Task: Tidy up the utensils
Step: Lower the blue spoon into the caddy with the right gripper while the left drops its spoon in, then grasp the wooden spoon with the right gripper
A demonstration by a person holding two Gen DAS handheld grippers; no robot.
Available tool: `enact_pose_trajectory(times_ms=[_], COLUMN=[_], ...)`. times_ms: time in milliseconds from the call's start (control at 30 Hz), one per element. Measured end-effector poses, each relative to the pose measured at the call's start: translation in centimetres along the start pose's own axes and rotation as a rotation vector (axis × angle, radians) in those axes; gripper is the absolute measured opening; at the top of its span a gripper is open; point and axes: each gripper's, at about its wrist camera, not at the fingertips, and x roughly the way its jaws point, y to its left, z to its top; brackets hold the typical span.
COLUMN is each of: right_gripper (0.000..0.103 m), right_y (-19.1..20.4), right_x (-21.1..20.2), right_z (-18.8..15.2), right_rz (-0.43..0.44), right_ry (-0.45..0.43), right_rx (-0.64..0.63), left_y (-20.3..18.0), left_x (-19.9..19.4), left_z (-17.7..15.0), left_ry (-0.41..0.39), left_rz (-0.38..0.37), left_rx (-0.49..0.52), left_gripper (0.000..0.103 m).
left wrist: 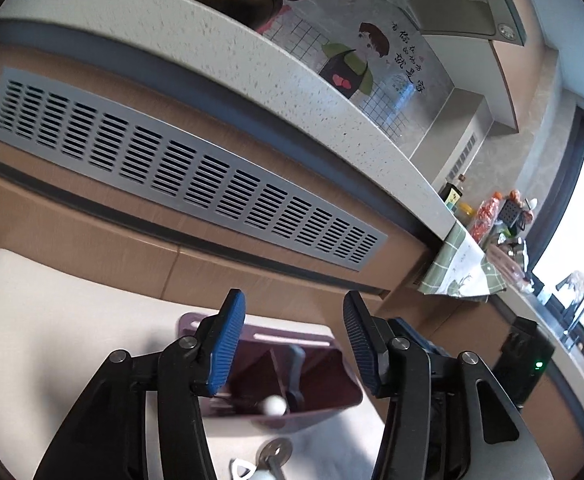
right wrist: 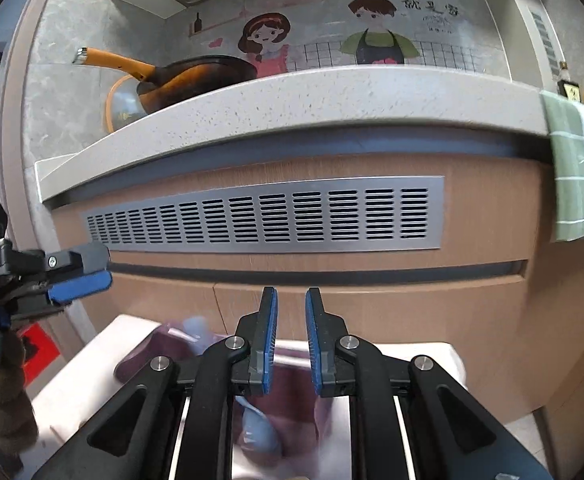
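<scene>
A dark purple utensil holder (left wrist: 324,376) stands on a white surface below my left gripper (left wrist: 294,312), which is open and empty above it. Inside the holder are a dark-handled utensil (left wrist: 295,372) and a white ball-ended one (left wrist: 274,405). A metal utensil end with a hole (left wrist: 274,452) lies on the surface in front. In the right wrist view the holder (right wrist: 292,392) is blurred below my right gripper (right wrist: 291,340), whose jaws stand a narrow gap apart with nothing between them. A pale blue utensil (right wrist: 258,428) lies by the holder. My left gripper's fingers (right wrist: 80,284) show at the left.
A cabinet front with a grey vent grille (right wrist: 268,220) rises just behind the white surface (left wrist: 72,320). Above it is a speckled countertop (right wrist: 292,96) with an orange-handled pan (right wrist: 180,76). A green checked cloth (right wrist: 568,172) hangs over the counter edge at the right.
</scene>
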Motion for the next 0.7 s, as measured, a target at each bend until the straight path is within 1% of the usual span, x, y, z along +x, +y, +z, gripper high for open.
enact_pose_trajectory(times_ms=[67,167,200,267,333,433,533,633,700], right_gripper=[0.016,0.021,0.021,0.021,0.021,0.021,0.021,0.021,0.022], right_y=[0.2,1.1,1.6,2.7,3.7,4.8,5.5,6.5,7.4], right_x=[-1.4,-3.2,-3.7,-4.1,-4.3,-4.1,-3.7,-3.1,-2.3], right_z=[-0.3,-1.4,-2.1,-3.9,-6.1,-9.4,-11.3,-11.8,-12.0], right_rz=[0.013,0.064,0.081,0.104,0.121,0.152,0.184,0.243,0.287], right_ry=[0.02,0.09,0.131,0.207,0.282,0.394,0.458,0.494,0.526], right_rx=[0.0,-0.024,-0.048,-0.093,-0.137,-0.175,-0.189,-0.202,-0.214], left_y=[-0.1,-0.1,0.0,0.2,1.0,2.6,4.2,5.5,6.7], left_x=[-1.3,-3.4,-3.9,-4.4,-4.8,-5.1,-5.8,-7.0,-8.3], left_z=[-0.5,-2.3,-3.1,-4.5,-6.6,-9.3,-11.2,-11.5,-11.1], left_ry=[-0.001,0.017,0.026,0.046,0.092,0.168,0.219,0.237,0.219], left_rz=[0.032,0.121,0.155,0.21,0.264,0.302,0.33,0.362,0.386], left_rx=[0.02,0.1,0.132,0.177,0.203,0.196,0.162,0.142,0.1], left_gripper=[0.056,0.064,0.067,0.068,0.069,0.071,0.071,0.071,0.071])
